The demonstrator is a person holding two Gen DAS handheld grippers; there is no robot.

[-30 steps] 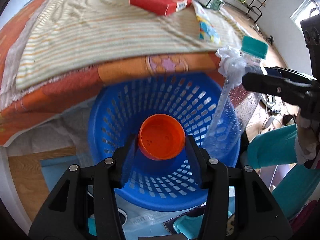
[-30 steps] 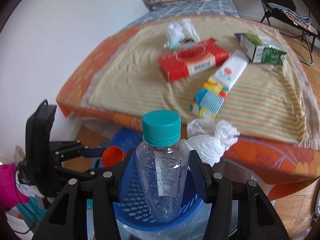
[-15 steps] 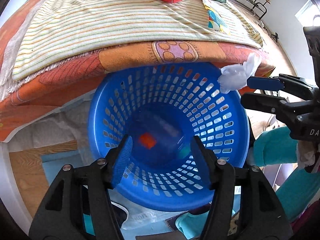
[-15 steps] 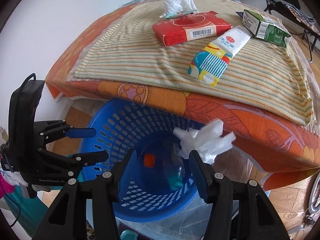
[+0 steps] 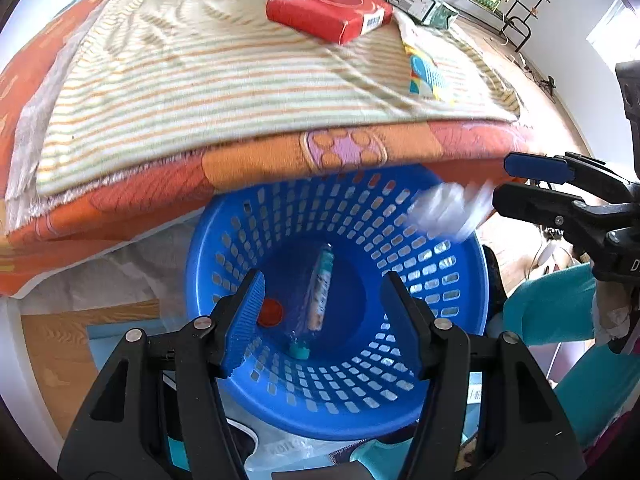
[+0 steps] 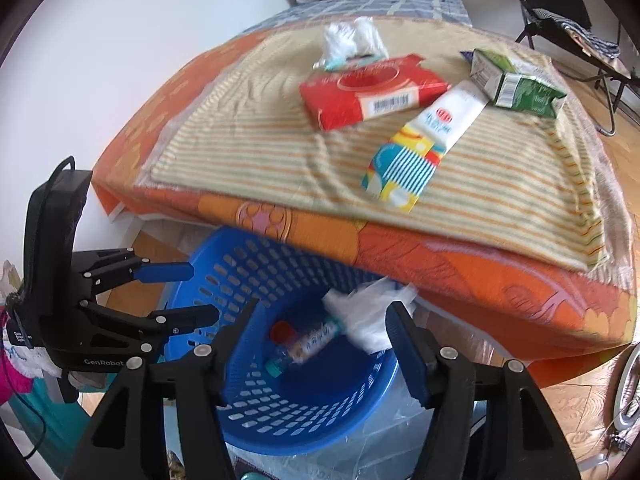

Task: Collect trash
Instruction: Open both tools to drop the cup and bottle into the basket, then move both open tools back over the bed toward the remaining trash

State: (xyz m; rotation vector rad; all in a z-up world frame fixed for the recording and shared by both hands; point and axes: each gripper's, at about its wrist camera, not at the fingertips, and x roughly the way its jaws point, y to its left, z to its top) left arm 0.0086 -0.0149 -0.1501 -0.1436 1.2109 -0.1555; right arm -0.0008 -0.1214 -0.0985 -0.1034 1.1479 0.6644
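A blue plastic basket (image 5: 460,264) (image 6: 224,272) stands on the floor at the foot of the bed. In it lie a clear bottle (image 5: 320,288) (image 6: 308,342) with a teal cap and an orange cap (image 5: 270,312) (image 6: 282,330). A crumpled white tissue (image 5: 448,210) (image 6: 368,312), blurred, is at the basket's rim beside my right gripper's fingers. My left gripper (image 5: 322,320) is open and empty above the basket; it shows in the right wrist view (image 6: 184,292). My right gripper (image 6: 322,344) is open; it shows in the left wrist view (image 5: 524,182).
On the striped bed cover (image 6: 240,148) lie a red tissue box (image 6: 372,92) (image 5: 328,10), a colourful long packet (image 6: 424,140) (image 5: 428,76), a green carton (image 6: 516,80) and white tissue (image 6: 352,38). Clear plastic (image 6: 360,456) lies under the basket. A chair (image 6: 568,12) stands far right.
The orange cap and the bottle left my grippers and dropped into the basket. Both grippers opened. The white tissue has come loose and moves down at the basket's rim.
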